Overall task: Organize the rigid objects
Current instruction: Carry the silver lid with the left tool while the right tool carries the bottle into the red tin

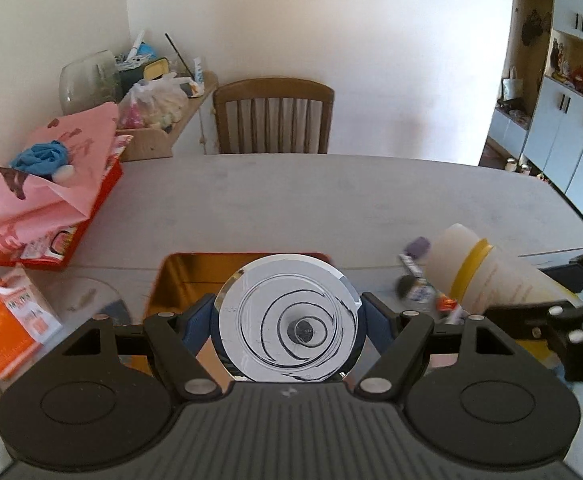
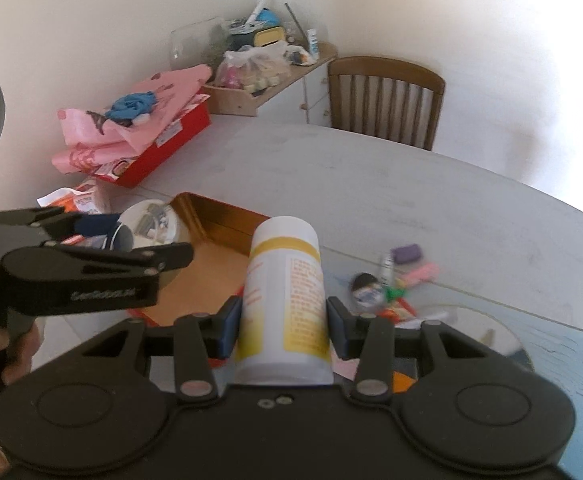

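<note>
Above the gold tin (image 2: 227,220), left jaws grip a round can (image 1: 289,320), right jaws a white bottle (image 2: 283,300), small clutter (image 2: 395,280) beside.

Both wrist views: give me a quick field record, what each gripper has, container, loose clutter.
left gripper: shut on round metal tin, shiny face toward camera
right gripper: shut on white bottle with yellow bands
container: open orange tray, under and beyond both grippers
loose clutter: purple block, small packets, right of the tray
table: far half bare
</note>
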